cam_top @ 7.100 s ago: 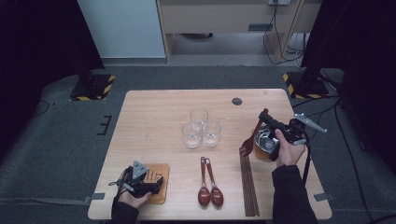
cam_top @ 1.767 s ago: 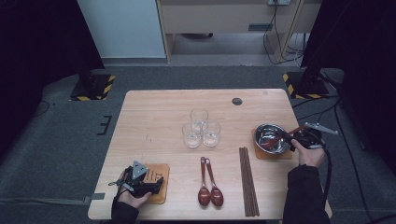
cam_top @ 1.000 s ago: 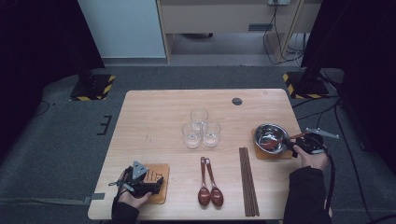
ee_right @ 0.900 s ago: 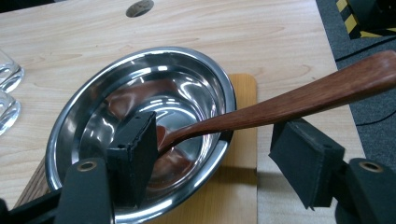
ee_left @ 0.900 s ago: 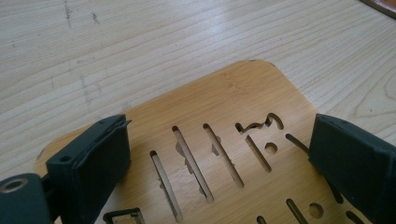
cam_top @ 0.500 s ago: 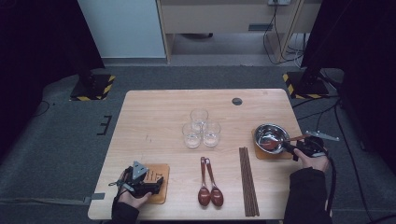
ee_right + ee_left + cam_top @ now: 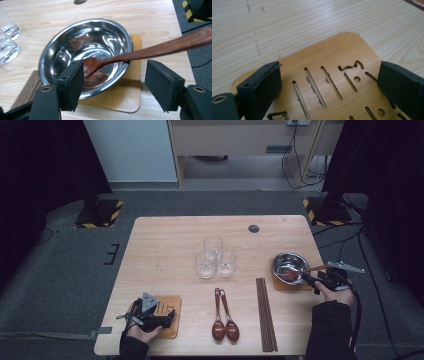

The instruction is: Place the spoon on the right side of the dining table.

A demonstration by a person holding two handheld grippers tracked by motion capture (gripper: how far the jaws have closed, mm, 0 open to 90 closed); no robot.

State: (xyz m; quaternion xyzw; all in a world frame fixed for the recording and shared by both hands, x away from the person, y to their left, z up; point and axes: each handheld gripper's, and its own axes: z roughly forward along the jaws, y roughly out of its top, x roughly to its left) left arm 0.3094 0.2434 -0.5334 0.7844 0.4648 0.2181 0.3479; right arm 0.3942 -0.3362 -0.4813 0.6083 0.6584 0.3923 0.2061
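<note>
Spoon [image 7: 140, 53] in bowl [image 7: 75, 35], just ahead of right gripper [image 7: 113, 82]; handle runs crosswise past released jaws. Left gripper [image 7: 329, 82] slack, well apart.

Both forearms wear dark, near-black long sleeves. The black left gripper [image 7: 150, 316] carries a grey three-cornered plate on top; its jaws are matt black blocks with small round holes. The black right gripper [image 7: 327, 280] has a like grey plate, brass-ringed screw holes and a black trailing cable
</note>
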